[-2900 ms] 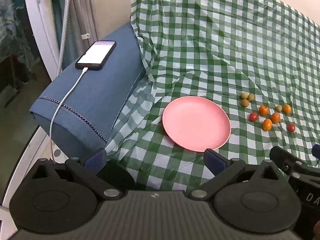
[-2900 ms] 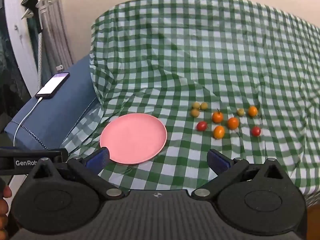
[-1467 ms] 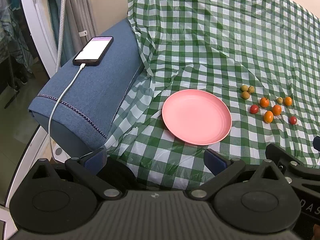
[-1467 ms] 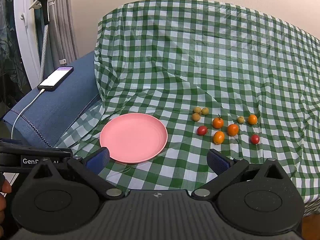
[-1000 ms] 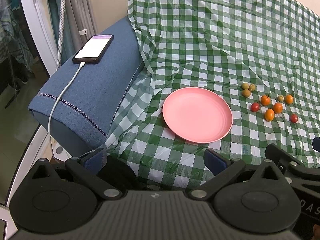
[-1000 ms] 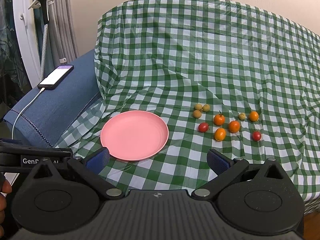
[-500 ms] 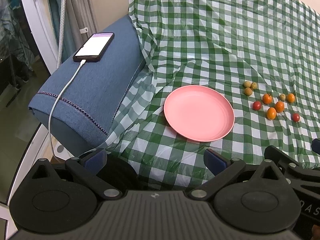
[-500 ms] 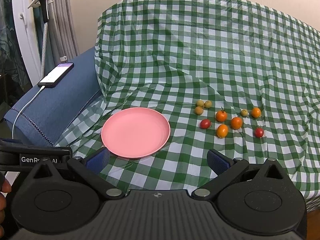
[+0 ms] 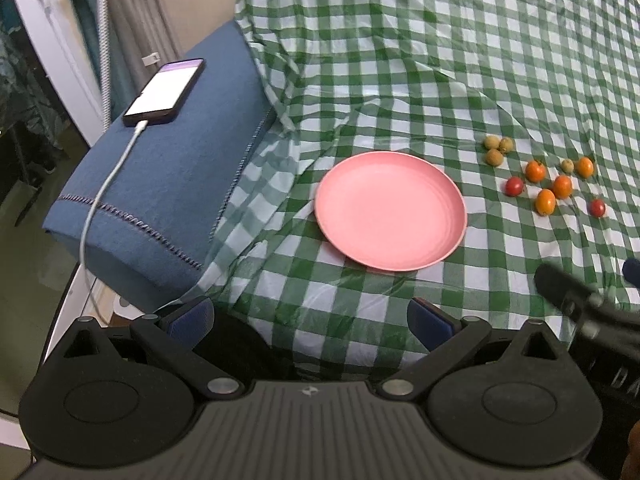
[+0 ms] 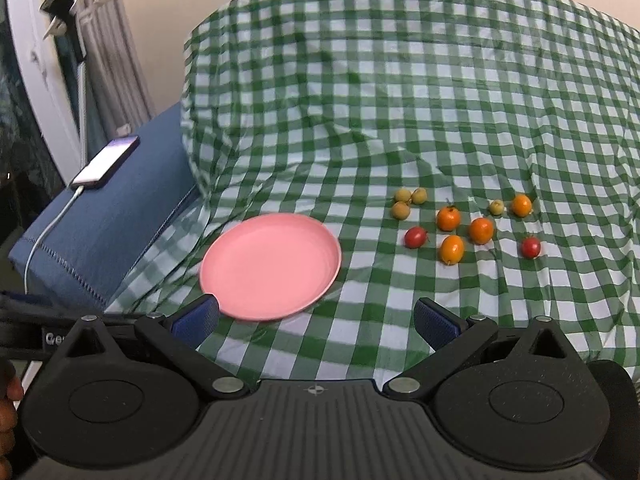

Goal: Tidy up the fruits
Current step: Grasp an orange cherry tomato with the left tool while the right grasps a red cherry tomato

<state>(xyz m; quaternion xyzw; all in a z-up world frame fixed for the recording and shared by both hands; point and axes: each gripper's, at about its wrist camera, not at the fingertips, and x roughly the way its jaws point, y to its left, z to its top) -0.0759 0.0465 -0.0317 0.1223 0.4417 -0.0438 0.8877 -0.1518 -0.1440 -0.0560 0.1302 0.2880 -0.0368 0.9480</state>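
Both the left claw (image 9: 310, 320) and right claw (image 10: 316, 318) gape wide, holding nothing, at the surface's near edge; pink plate (image 10: 270, 266) bare, 10 small fruits (image 10: 460, 226) clustered beside it.

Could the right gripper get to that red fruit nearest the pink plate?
Probably yes. The right gripper has its jaws open and empty, and only bare checked cloth lies between it and the red fruit, beside the plate.

Ten small fruits (image 10: 449, 218) scattered on cloth right of empty pink plate (image 10: 270, 266): orange, red, yellow-brown.
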